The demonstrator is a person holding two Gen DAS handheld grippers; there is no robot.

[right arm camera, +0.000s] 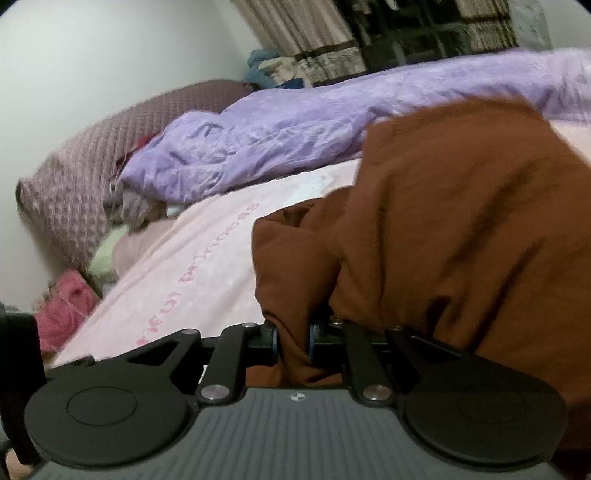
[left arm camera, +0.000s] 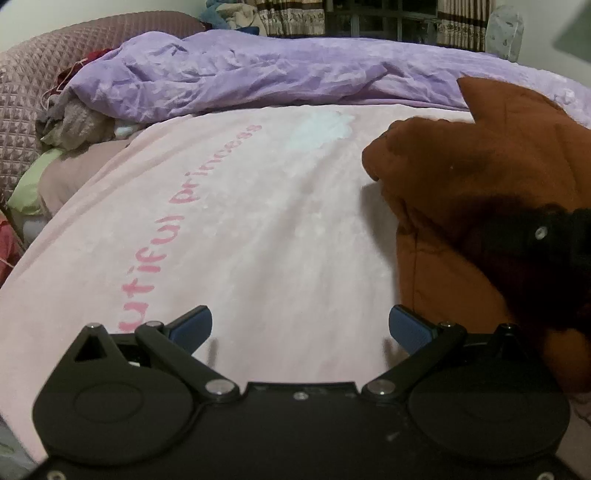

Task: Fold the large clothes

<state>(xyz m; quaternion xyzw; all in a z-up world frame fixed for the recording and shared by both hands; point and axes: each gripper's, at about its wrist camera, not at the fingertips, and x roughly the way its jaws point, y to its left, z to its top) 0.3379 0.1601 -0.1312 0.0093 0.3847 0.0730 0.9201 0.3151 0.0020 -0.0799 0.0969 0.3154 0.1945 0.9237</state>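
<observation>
A large rust-brown garment (right arm camera: 443, 229) hangs bunched over the pink bed sheet (left arm camera: 258, 229). My right gripper (right arm camera: 293, 338) is shut on a thick fold of it, the cloth pinched between the blue pads. In the left wrist view the same brown garment (left arm camera: 461, 192) rises at the right, with the right gripper's dark body (left arm camera: 546, 236) blurred against it. My left gripper (left arm camera: 300, 326) is open just above the pink sheet, nothing between its blue fingertips (left arm camera: 195, 325), and the garment's edge lies just right of its right finger.
A crumpled purple quilt (left arm camera: 258, 77) lies across the far side of the bed. A quilted mauve headboard cushion (left arm camera: 44, 81) and a heap of small clothes (left arm camera: 70, 125) sit at the left. Curtains and a window (left arm camera: 369, 18) stand behind. Pink fabric (right arm camera: 62, 306) lies beside the bed.
</observation>
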